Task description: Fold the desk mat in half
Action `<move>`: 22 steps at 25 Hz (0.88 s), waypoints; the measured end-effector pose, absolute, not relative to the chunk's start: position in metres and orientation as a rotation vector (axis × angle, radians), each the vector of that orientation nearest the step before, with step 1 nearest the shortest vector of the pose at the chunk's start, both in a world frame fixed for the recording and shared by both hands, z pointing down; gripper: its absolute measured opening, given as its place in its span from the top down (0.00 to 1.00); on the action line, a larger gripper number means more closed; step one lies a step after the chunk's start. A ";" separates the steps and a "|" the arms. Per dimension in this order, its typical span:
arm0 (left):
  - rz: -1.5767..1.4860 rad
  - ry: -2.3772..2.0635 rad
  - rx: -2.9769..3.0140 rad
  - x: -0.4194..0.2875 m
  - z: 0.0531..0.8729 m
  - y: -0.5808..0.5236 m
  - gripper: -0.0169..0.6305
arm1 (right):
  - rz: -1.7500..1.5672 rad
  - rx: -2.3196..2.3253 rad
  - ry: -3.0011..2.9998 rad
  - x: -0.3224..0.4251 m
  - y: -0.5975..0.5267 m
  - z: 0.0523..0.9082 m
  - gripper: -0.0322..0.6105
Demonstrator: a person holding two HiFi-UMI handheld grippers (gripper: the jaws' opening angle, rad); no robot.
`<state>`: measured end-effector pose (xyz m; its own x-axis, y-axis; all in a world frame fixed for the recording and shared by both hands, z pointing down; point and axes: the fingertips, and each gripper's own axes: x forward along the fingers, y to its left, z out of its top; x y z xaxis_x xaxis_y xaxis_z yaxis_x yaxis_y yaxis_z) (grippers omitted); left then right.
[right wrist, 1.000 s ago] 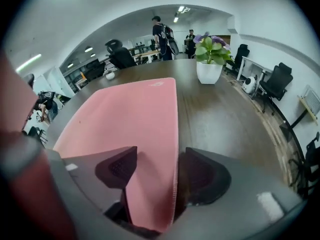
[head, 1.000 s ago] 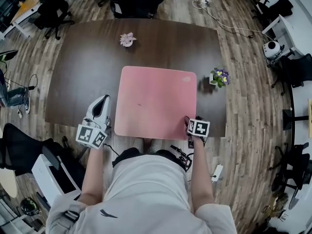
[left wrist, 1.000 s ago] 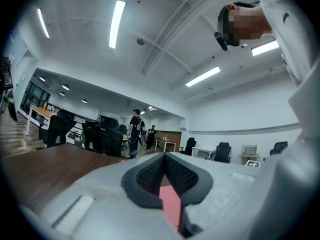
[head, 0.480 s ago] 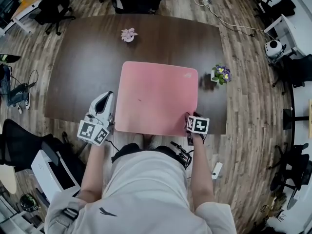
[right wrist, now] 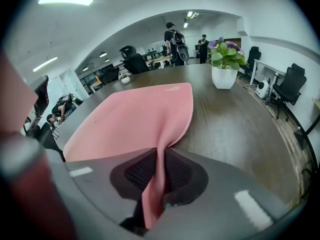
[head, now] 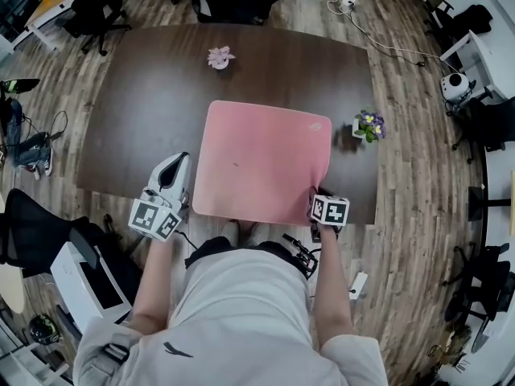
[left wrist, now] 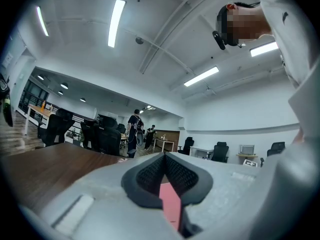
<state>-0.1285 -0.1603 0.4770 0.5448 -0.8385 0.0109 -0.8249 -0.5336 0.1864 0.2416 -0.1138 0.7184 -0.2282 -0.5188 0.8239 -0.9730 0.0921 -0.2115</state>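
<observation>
The pink desk mat (head: 261,163) lies flat on the dark brown table (head: 145,95), its near edge at the table's front edge. My right gripper (head: 315,195) is at the mat's near right corner. Its jaws are closing, and in the right gripper view (right wrist: 159,154) a raised fold of the mat (right wrist: 135,119) is pinched between the pads. My left gripper (head: 176,164) rests by the mat's near left corner. In the left gripper view (left wrist: 164,157) its jaws meet at the tips, with a pink strip of mat (left wrist: 170,204) between them.
A potted plant with purple flowers (head: 368,125) (right wrist: 225,64) stands just right of the mat. A small pink flower ornament (head: 219,56) sits near the table's far edge. Office chairs (head: 229,2) stand beyond the table. My body is against the front edge.
The right gripper's jaws have closed onto the mat's near right corner. The left gripper has stayed where it was.
</observation>
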 end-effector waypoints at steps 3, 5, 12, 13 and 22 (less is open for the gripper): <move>-0.118 -1.430 2.603 -0.133 0.477 -0.157 0.97 | 1.037 1.481 -1.847 0.238 -0.115 0.712 0.89; -0.116 -1.435 2.598 -0.136 0.478 -0.155 0.97 | 1.042 1.488 -1.873 0.236 -0.115 0.705 0.89; -0.115 -1.456 2.585 -0.141 0.479 -0.149 0.97 | 1.072 1.399 -2.006 0.216 -0.115 0.659 0.89; -0.116 -1.457 2.584 -0.142 0.479 -0.149 0.97 | 1.078 1.380 -2.033 0.211 -0.116 0.650 0.89; -0.117 -1.475 2.568 -0.149 0.479 -0.149 0.97 | 1.140 1.189 -2.291 0.150 -0.126 0.581 0.90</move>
<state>-0.1487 -0.1493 0.4790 0.5055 -0.8626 0.0201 -0.8486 -0.4928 0.1924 0.1500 -0.1264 0.5813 -0.6032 -0.5401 0.5869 -0.7939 0.3358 -0.5069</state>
